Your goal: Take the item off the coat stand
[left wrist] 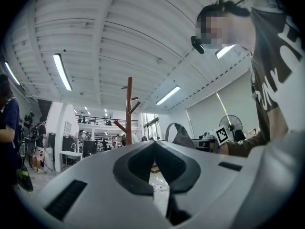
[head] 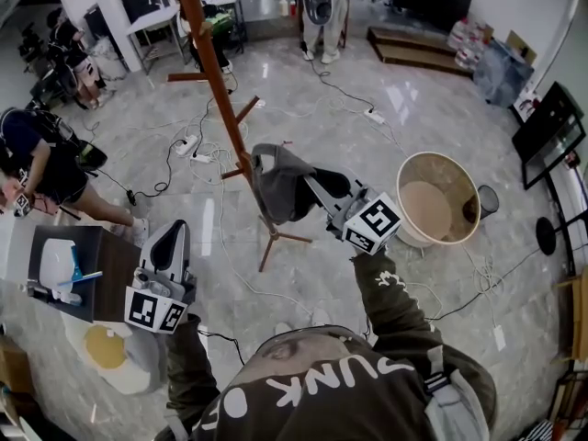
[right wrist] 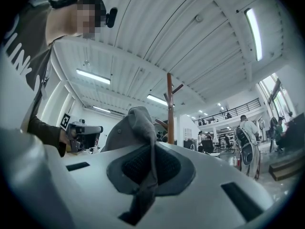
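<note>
Right hand-held gripper (right wrist: 151, 163): jaws closed on a fold of the grey cap (head: 276, 186), with cloth running down between the pads. The grip takes only a narrow edge of fabric, and the bulk of the cap hangs free beyond the tips. Left hand-held gripper (left wrist: 155, 144): jaws drawn together, nothing between them, held low and well apart from the cap. The cap is in the air just beside the pole of the coat stand (head: 216, 72). The left gripper view shows open space between the two, so I judge it clear of the pegs, though the head view alone cannot confirm this. Main risk: the pinch is thin, and a quick swing or jerk could pull the cloth out and drop the cap to the floor (head: 367, 154). Second risk: the loose part hangs near a lower peg (head: 248, 108), and a sideways move toward the pole could snag it and rock the stand. Third risk: cables (head: 197, 150) lie about the base, a tripping hazard if the person steps forward.
</note>
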`<state>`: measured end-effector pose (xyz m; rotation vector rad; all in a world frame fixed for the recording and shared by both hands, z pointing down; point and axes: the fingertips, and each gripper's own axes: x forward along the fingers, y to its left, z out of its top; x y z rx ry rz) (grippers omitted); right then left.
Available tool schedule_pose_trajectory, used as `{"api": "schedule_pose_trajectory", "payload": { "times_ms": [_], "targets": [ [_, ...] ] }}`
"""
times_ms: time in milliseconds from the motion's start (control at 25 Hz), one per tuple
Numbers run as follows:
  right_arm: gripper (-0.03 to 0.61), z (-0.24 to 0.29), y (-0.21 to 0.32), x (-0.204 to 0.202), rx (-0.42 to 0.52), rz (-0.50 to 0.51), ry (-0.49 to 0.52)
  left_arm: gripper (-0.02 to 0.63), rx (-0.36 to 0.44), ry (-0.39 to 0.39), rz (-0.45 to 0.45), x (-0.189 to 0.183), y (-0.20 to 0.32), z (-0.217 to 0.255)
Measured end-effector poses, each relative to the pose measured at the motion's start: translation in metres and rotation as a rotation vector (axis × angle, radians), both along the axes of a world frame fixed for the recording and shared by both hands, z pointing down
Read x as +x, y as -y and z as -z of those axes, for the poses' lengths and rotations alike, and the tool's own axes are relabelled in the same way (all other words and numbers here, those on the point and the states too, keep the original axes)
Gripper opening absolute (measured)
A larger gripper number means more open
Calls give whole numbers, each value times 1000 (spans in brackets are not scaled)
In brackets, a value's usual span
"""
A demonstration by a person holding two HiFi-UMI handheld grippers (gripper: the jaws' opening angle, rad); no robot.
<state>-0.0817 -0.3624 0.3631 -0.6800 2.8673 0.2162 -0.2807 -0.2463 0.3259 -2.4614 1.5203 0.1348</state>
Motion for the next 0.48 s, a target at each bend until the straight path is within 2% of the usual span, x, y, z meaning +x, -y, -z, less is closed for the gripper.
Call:
{"api": "schedule_pose_trajectory", "payload": {
  "times_ms": [480],
  "targets": [
    [15, 2, 0, 4, 1, 1, 6, 5, 1, 6, 5, 4, -2, 2]
  ]
}}
